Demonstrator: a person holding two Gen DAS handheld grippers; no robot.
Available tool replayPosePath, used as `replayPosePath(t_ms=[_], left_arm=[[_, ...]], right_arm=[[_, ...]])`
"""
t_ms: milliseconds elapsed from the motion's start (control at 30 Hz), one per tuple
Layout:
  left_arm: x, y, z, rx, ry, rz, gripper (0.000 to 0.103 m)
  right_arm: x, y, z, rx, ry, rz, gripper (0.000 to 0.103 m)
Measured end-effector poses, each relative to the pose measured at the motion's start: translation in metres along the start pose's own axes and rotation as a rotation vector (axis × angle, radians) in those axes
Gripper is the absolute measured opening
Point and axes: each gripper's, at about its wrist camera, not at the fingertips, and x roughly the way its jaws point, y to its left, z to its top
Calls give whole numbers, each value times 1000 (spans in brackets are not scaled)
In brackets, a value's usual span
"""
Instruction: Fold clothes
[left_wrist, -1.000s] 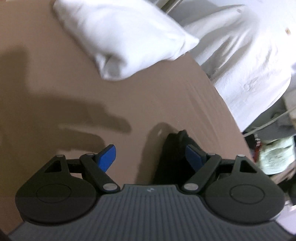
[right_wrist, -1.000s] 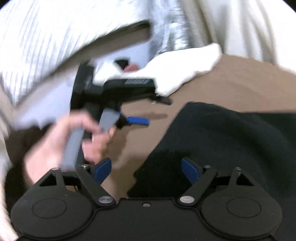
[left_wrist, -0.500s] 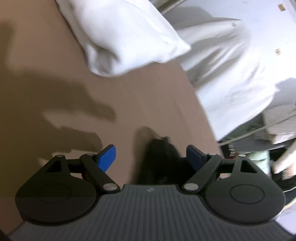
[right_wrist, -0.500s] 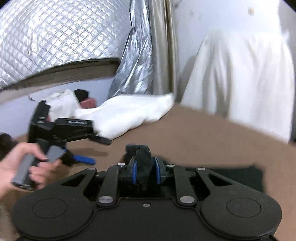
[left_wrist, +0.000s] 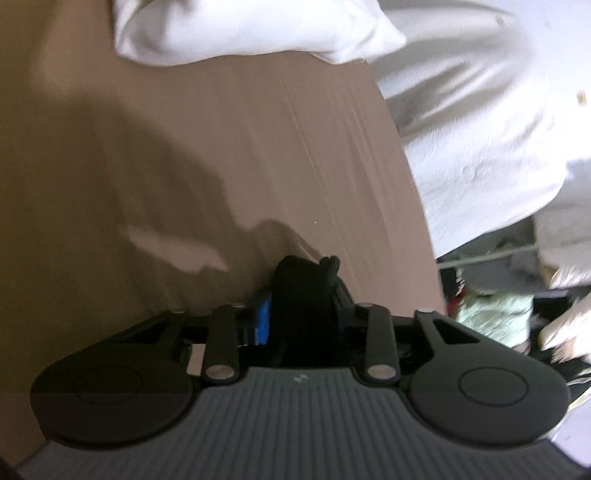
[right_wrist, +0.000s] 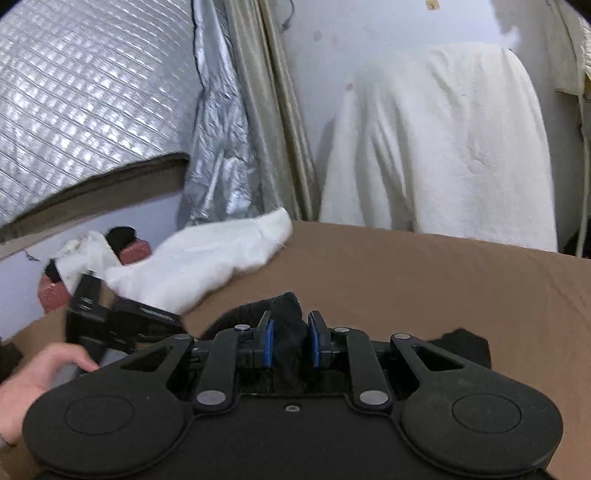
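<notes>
On the brown bed (right_wrist: 424, 280), both claws, left (left_wrist: 301, 321) and right (right_wrist: 290, 341), pinch the black garment (right_wrist: 286, 332); fold stage unclear.

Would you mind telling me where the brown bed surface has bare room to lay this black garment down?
The brown sheet lies bare between the white pillow and the hanging white cover, ahead of the right gripper. The side by the left gripper and the hand is crowded.

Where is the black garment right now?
The black garment is pinched at the bottom centre of both wrist views, between the fingers of the right gripper and left gripper, above the brown bedsheet.
</notes>
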Motion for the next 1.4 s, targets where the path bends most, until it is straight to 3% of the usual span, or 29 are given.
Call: replayPosePath(t_ms=[200,367,400,433,500,567,667,767,833,1000,1100,1167,1267,1333,1400], left_arm=[[-13,-22,-8,126,-44,59,23],[-31,-56,-24,393,-113,339,22],[-32,-57,-26,420,-110,352,22],[-33,-55,-28,429,-102,332,21],[-35,-41,-23,342,-65,240,5],[-39,-32,-18,274,-62,190,5],[-50,-27,-11,249,-83,123,4],[-61,2,-2,3,-20,-126,4],[-74,14,-5,-67,-8,-200,4],[-97,-23,-38,97,40,-247,4],[-96,-51,-67,215,150,-234,4],[-85,-54,-81,205,239,-228,4],[-60,-41,-105,90,362,-250,4],[-45,-36,-120,85,418,-196,5],[-48,-42,-123,198,375,-97,5]], right_arm=[[1,-4,-6,47,2,30,21],[-4,-2,-12,51,-10,57,22],[-6,-1,-13,52,-12,63,22],[-7,-1,-14,53,-15,68,22],[-6,0,-14,58,-10,69,23],[-5,0,-15,62,-6,69,23],[-4,-3,-15,70,-7,67,23],[-4,-7,-17,85,-11,60,23],[-2,-11,-17,104,-16,55,23],[-1,-19,-17,154,-28,55,23],[-1,-25,-14,193,-39,61,23],[2,-28,-8,218,-45,61,23],[3,-26,2,231,-61,76,23],[1,-22,6,212,-71,84,22],[0,-18,6,180,-74,79,22]])
